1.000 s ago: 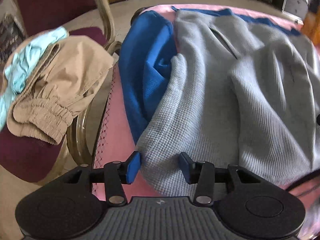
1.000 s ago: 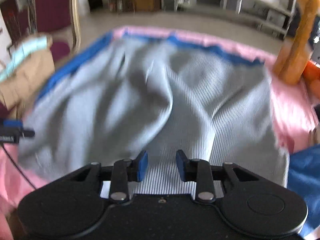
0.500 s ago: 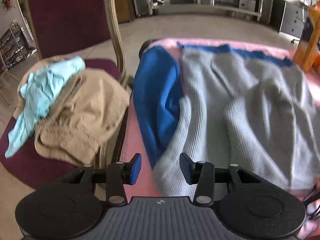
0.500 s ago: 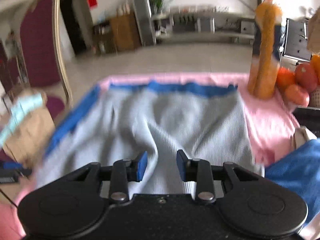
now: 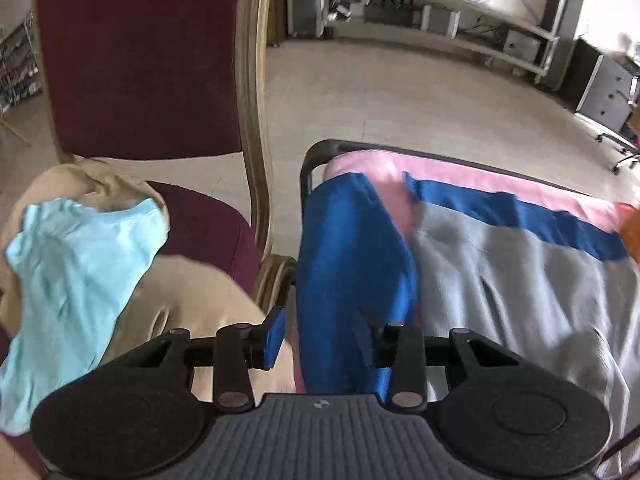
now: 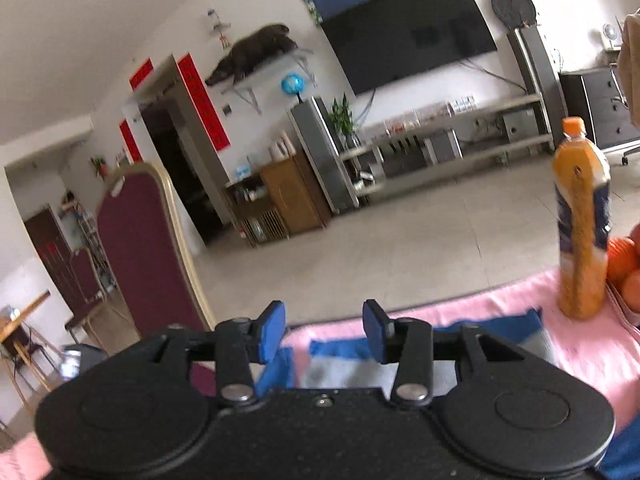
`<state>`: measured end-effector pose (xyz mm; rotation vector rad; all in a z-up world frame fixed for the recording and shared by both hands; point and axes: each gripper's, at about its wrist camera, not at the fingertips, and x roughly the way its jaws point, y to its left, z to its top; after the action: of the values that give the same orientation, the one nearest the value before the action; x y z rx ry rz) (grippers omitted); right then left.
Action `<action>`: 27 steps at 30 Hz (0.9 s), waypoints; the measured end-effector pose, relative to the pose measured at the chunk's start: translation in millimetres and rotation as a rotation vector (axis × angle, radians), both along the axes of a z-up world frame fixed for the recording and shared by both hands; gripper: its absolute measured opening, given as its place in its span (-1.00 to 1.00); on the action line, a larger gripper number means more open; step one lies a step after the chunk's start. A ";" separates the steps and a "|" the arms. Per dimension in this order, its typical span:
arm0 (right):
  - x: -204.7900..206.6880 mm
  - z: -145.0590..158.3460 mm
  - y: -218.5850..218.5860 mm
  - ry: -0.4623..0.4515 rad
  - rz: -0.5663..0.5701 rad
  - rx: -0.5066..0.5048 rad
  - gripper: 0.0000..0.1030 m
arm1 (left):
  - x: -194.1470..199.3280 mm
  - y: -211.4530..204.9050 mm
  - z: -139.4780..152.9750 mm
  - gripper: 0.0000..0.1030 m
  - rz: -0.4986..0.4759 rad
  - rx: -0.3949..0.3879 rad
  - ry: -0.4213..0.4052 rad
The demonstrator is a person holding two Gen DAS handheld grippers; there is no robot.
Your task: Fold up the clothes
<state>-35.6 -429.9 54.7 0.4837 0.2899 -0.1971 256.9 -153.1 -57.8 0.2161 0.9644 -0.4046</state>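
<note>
My left gripper (image 5: 324,336) hangs above the near left edge of the bench (image 5: 500,178), its jaws apart with nothing between them; they have just been narrowing a little. Under it lies the blue garment (image 5: 352,264), bunched at the left end of the bench on the pink cloth (image 5: 472,176) that covers it. Just right of it the grey knit garment (image 5: 528,292) is spread flat across the bench, its left edge touching the blue one, with a strip of blue showing along its far edge.

To the left of the bench stands a maroon chair (image 5: 136,64) with a gilt frame. On its seat a beige garment (image 5: 196,284) is heaped, and a light turquoise garment (image 5: 76,276) lies on top of it.

My right gripper (image 6: 324,332) points out nearly level over the far edge of the bench, released and holding nothing; its jaws have just been widening. Below its fingers I can see only a slice of the grey garment and blue fabric on the pink cloth. At the right end of the bench an orange drink bottle (image 6: 582,224) stands upright, with oranges (image 6: 624,268) just beside it. Beyond the bench is open floor, with a wall-mounted television (image 6: 408,32) over a low shelf unit (image 6: 460,136).
</note>
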 end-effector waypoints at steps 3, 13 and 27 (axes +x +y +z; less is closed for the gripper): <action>13.9 -12.4 -2.0 -0.006 0.025 0.022 -0.17 | 37.9 -13.0 -24.8 -0.32 0.005 -0.008 0.072; 39.3 -48.3 -9.2 0.015 0.090 0.068 -0.13 | 99.8 -51.6 -77.3 -0.41 0.001 0.078 0.106; 29.0 -55.0 -8.8 -0.022 0.078 0.061 0.02 | 85.8 -65.4 -72.1 -0.98 -0.053 0.153 -0.065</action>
<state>-6.6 -438.7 -0.3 0.5342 0.2933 -0.1073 342.7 -218.4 -130.0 0.3923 0.9275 -0.3708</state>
